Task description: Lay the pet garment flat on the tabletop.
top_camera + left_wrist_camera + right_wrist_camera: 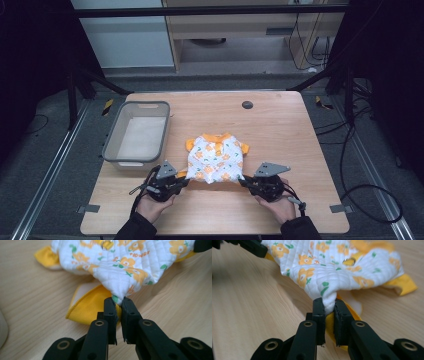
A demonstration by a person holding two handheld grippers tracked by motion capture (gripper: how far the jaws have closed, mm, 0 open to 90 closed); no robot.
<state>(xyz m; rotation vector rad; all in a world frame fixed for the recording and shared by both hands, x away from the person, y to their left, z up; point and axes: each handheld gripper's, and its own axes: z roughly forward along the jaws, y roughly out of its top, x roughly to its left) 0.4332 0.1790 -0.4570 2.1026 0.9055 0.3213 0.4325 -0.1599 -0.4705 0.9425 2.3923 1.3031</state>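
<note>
A small white garment [216, 161] with orange flowers and orange trim lies near the middle of the tabletop [280, 130]. The left claw [181, 179] pinches its near corner at about seven o'clock, the right claw [245, 181] the corner at five; both corners seem slightly lifted. A grey bin [116, 135] sits at ten o'clock.
</note>
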